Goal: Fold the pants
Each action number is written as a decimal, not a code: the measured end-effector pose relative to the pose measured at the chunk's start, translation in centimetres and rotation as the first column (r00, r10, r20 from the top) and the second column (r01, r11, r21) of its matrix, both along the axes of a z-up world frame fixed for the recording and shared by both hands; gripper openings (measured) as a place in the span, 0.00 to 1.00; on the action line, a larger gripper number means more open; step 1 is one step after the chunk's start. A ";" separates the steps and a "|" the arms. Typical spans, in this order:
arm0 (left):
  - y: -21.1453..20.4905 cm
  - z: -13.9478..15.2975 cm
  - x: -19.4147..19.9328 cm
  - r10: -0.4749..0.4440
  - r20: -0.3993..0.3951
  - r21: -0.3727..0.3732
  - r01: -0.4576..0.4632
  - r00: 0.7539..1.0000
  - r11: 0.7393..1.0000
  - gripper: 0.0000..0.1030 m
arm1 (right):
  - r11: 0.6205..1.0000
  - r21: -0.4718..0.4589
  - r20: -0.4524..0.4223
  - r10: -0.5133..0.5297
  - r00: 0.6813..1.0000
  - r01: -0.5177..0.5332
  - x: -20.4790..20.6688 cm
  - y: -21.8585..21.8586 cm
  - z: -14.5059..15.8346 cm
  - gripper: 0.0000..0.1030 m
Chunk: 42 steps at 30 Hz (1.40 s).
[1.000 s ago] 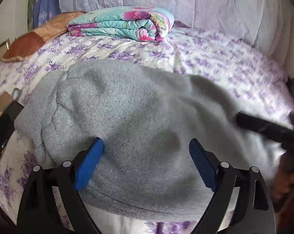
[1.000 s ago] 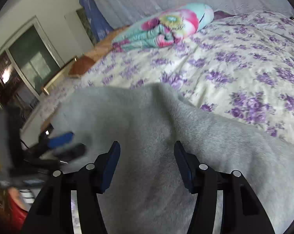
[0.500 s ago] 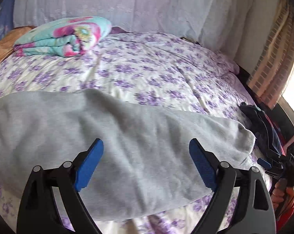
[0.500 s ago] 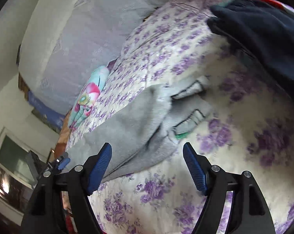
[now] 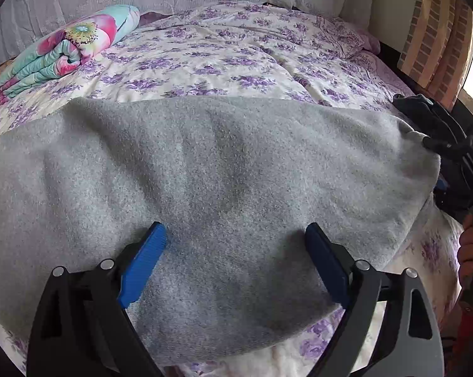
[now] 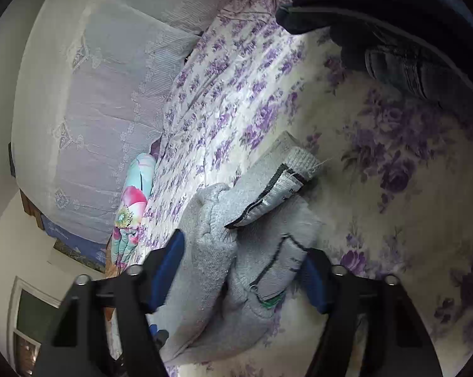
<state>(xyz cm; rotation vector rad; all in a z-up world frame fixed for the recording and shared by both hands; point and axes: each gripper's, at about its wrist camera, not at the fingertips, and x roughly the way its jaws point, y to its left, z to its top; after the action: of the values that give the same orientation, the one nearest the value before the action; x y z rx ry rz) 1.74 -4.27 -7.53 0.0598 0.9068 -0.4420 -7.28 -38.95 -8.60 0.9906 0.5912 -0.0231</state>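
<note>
The right gripper (image 6: pixel 244 267) had swung, within the last second, from a view over the gray cloth toward the window side to the pants' cuff end, and it now straddled that end. Its jaws stood wide apart, one blue pad at 9 o'clock of the bunched cuffs (image 6: pixel 269 201), the other at 3 o'clock, perhaps brushing the fabric but not clamped on it. The ribbed cuffs lay stacked and rumpled between the pads, a dark trim line showing. I judged this to mean the leg ends were about to be gripped for a lengthwise fold, which was not yet started.

The left gripper (image 5: pixel 236 262) had also shifted: a second before it faced a mounded heap, and now the gray pants (image 5: pixel 205 172) lay spread flat across the bed from 9 to 3 o'clock. Its jaws were likewise spread wide, hovering over or resting lightly on the cloth near the bottom edge, holding nothing that I could see. At 3 o'clock in this view the other tool sat at the pants' far end.

Beyond, the floral bedsheet (image 5: pixel 236 50) ran up to 12 o'clock, a folded bright blanket (image 5: pixel 70 47) lay at 10 o'clock, and dark clothes (image 6: pixel 409 37) sat at 1 o'clock of the right view.
</note>
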 end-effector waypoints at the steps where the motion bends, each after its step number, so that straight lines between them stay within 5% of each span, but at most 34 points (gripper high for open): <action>1: 0.1 0.1 0.0 0.003 0.000 -0.004 -0.003 1.000 1.000 0.85 | 1.000 0.005 0.018 -0.006 1.000 0.006 -0.2 0.0 -0.4 0.25; 5: 3.1 1.2 -0.1 0.095 0.001 -0.036 -0.095 0.995 0.995 0.85 | 0.995 -0.096 0.076 -0.006 0.997 0.014 -1.1 0.8 1.1 0.20; 8: 7.3 1.3 0.3 0.192 -0.036 -0.052 -0.194 0.981 0.980 0.84 | 0.928 -0.372 0.137 0.052 0.989 0.003 -0.9 4.3 6.0 0.20; 11: 11.6 1.7 -0.2 0.232 -0.091 -0.160 -0.244 0.968 0.956 0.82 | 0.762 -0.647 0.166 0.190 0.968 -0.039 -0.1 10.4 10.6 0.20; 15: 16.4 2.9 -2.2 0.370 -0.049 -0.187 -0.372 0.928 0.909 0.82 | 0.524 -0.844 0.119 0.391 0.913 -0.114 1.2 20.1 13.1 0.20; 22: 22.1 4.0 -5.3 0.498 -0.019 -0.208 -0.491 0.867 0.846 0.83 | 0.147 -0.940 -0.163 0.602 0.782 -0.309 3.7 34.2 7.6 0.20; 24: 23.7 3.5 -5.8 0.527 -0.045 -0.221 -0.522 0.849 0.824 0.83 | -0.022 -0.910 -0.346 0.591 0.729 -0.414 4.6 36.8 4.1 0.27; 26: 25.2 2.8 -5.8 0.547 -0.086 -0.245 -0.550 0.833 0.799 0.83 | -0.101 -0.908 -0.387 0.571 0.724 -0.406 3.9 37.7 3.1 0.38; 27: 25.8 2.3 -5.9 0.553 -0.106 -0.255 -0.560 0.826 0.788 0.83 | -0.088 -0.914 -0.368 0.594 0.716 -0.397 3.3 37.5 3.8 0.45; 28: 26.2 1.9 -5.8 0.557 -0.122 -0.260 -0.568 0.822 0.781 0.83 | -0.047 -0.911 -0.343 0.637 0.690 -0.409 2.7 36.9 4.8 0.62; 31: 27.0 1.0 -5.9 0.561 -0.143 -0.281 -0.577 0.815 0.767 0.83 | 0.107 -0.891 -0.234 0.726 0.647 -0.441 1.5 35.0 8.3 0.64; 32: 27.0 1.0 -5.9 0.561 -0.139 -0.284 -0.575 0.816 0.767 0.83 | 0.165 -0.885 -0.186 0.731 0.657 -0.435 1.4 34.0 9.6 0.64; 35: 26.9 0.9 -5.8 0.565 -0.132 -0.277 -0.578 0.814 0.768 0.83 | 0.294 -0.889 -0.083 0.651 0.755 -0.352 2.8 32.1 11.8 0.64; 38: 27.2 0.7 -5.8 0.568 -0.141 -0.289 -0.582 0.811 0.760 0.83 | 0.286 -0.888 -0.148 0.564 0.812 -0.361 6.1 32.1 10.0 0.65; 40: 27.6 0.7 -5.5 0.568 -0.158 -0.305 -0.587 0.808 0.750 0.83 | 0.191 -0.858 -0.321 0.526 0.787 -0.478 9.1 33.1 5.6 0.70; 41: 27.9 0.7 -5.2 0.566 -0.168 -0.316 -0.588 0.807 0.744 0.84 | 0.177 -0.845 -0.352 0.527 0.774 -0.505 9.7 33.2 4.0 0.71; 42: 28.3 0.6 -5.0 0.562 -0.182 -0.331 -0.589 0.807 0.737 0.85 | 0.209 -0.837 -0.334 0.535 0.776 -0.505 9.6 32.7 4.0 0.71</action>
<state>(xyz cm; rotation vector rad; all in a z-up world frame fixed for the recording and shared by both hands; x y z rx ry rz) -3.22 24.01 -6.91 -0.5866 0.8444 -0.0210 2.33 -6.26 -4.62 -0.3621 0.7347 0.2678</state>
